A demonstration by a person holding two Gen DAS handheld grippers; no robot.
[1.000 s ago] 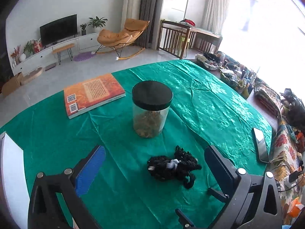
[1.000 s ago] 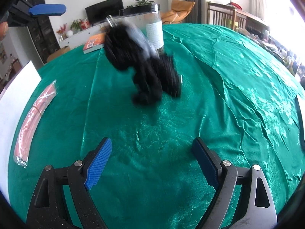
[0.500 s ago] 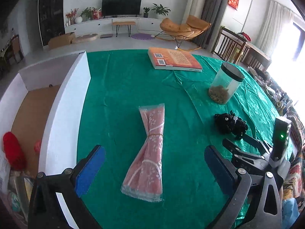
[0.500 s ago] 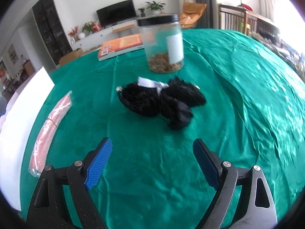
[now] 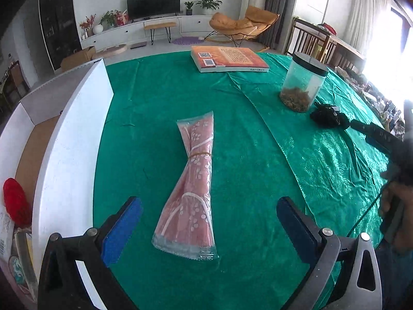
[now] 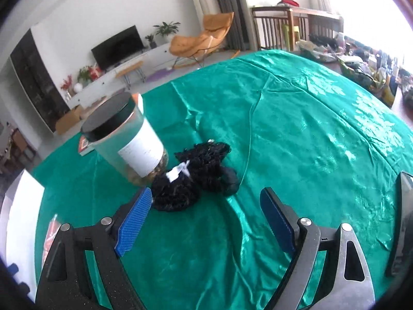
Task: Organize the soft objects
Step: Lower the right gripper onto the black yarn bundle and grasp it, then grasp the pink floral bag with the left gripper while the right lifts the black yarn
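Jaws: both wide, empty | left gripper (image 5: pixel 209 226) over pink packet (image 5: pixel 192 186) | right gripper (image 6: pixel 205 217) near, perhaps touching, black bundle (image 6: pixel 196 173)

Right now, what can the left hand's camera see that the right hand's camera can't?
Only the left wrist view shows the whole pink packet lying between the open left gripper, the white box with something red inside, and the book's full cover. Only the right wrist view shows the jar's white label and the open right gripper. Both show the jar, the black fuzzy bundle and the green tablecloth.
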